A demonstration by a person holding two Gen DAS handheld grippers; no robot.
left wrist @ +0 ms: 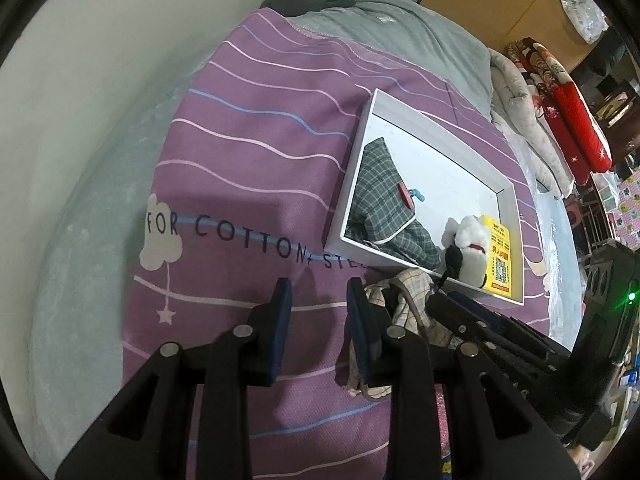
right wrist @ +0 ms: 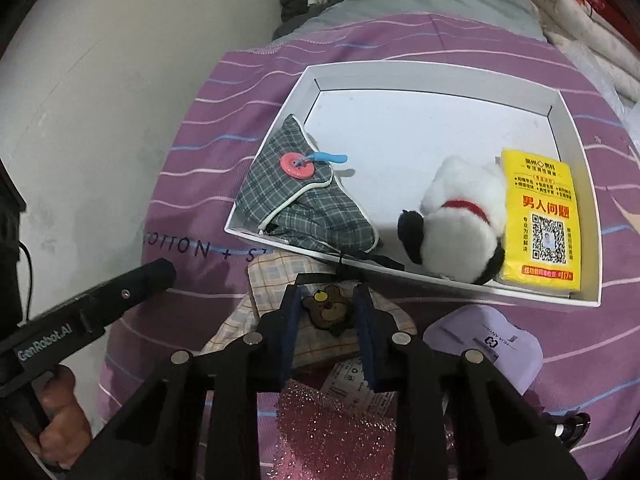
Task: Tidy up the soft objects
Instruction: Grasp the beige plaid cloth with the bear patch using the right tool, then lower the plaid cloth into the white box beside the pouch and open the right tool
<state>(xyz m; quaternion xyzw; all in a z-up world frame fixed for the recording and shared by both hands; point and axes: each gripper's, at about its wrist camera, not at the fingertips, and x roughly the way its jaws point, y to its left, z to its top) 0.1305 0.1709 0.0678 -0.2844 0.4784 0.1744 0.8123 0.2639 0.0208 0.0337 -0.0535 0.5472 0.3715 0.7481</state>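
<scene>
While the left gripper (left wrist: 318, 300) idles spread and empty, the right gripper (right wrist: 326, 308) straddles the beige checked pouch (right wrist: 320, 320) at lower centre — whether its pads pinch yet, I cannot tell — probably to lift it into the white box (right wrist: 580, 184).

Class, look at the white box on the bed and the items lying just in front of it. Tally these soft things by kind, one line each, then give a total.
Fabric pouches: 2, the green plaid pouch in the white box and the beige checked pouch outside
Plush toys: 1, the black-and-white plush
Tissue packs: 1, the yellow pack
Glittery pink items: 1
Total: 5
</scene>
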